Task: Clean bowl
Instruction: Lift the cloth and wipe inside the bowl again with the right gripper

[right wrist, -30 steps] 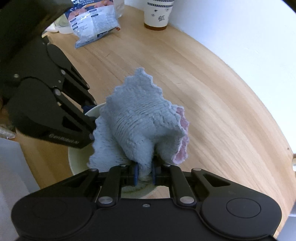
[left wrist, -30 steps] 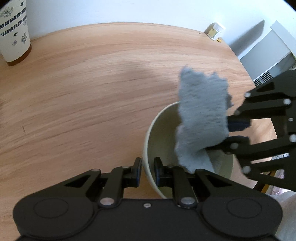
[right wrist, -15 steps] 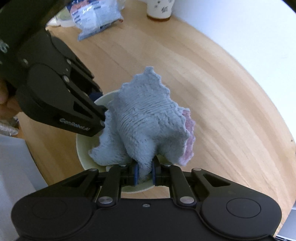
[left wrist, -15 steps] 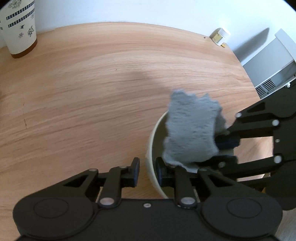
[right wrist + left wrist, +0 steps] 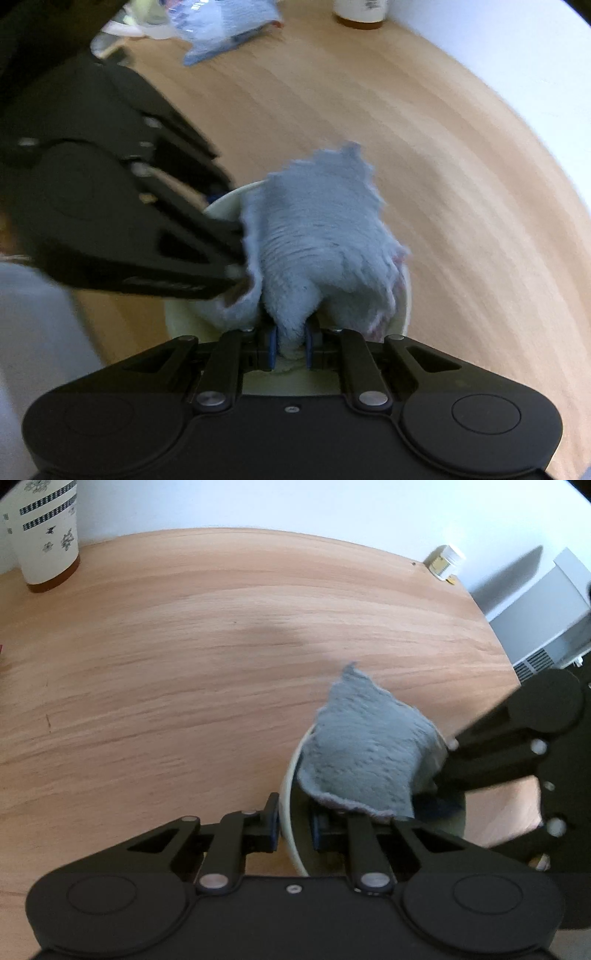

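Grey cloth [image 5: 317,236], one, pinched in my right tongs [image 5: 290,349]; left tongs [image 5: 294,823] clamp the one bowl's [image 5: 290,834] rim.

The cloth [image 5: 317,236] is showing as a nubbly, fuzzy grey-blue terry with a ragged scalloped hem and a trace of pink at its 4 o'clock edge. The bowl [image 5: 291,812] is looking like smooth, cream-coloured glazed ware, faintly shining along the rim. The table [image 5: 184,664] is presenting a light wood grain with a matt, even finish. The left gripper [image 5: 294,821] and the right gripper [image 5: 290,347] are appearing as matt black plastic with bright metal pivot screws and blue pads. At 11 o'clock in the left wrist view, the paper cup [image 5: 46,535] is looking matt, printed in dark patterns.
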Tool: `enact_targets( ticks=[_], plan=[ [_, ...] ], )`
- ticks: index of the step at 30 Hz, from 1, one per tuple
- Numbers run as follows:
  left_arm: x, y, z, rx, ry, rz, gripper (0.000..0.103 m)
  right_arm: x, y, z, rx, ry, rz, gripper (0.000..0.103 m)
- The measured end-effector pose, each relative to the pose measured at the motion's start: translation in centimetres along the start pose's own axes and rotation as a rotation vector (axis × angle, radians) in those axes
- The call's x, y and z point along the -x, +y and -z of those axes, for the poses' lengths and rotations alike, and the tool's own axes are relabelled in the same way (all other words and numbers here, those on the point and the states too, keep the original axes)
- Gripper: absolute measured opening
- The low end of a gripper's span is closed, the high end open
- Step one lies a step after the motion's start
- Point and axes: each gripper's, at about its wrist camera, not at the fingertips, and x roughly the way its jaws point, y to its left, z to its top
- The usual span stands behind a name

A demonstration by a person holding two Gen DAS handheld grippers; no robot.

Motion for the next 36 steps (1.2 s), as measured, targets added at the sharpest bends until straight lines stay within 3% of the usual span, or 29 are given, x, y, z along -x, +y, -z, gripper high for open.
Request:
enact_targets(
  ticks=[10, 14, 22, 36],
  plan=[
    [-0.3, 0.5, -0.3, 0.069, 0.009, 0.019, 0.014, 0.9, -2.7, 2.3, -0.344, -0.109, -0.272, 0.016],
    [-0.3, 0.5, -0.4, 0.07, 0.005, 0.017, 0.015, 0.9, -3.6, 2.3, -0.412, -0.122, -0.314, 0.016],
    [-0.3, 0.1, -0.5, 0.039, 0.002, -0.002, 0.016, 2.7, -3.7, 0.4, -0.274, -0.078, -0.193, 0.016],
    [-0.1, -0.7, 0.0, -0.098, 0.007, -0.006, 0.017, 2.3, 1.8, -1.3, 0.08, 0.076, 0.111, 0.017]
  ],
)
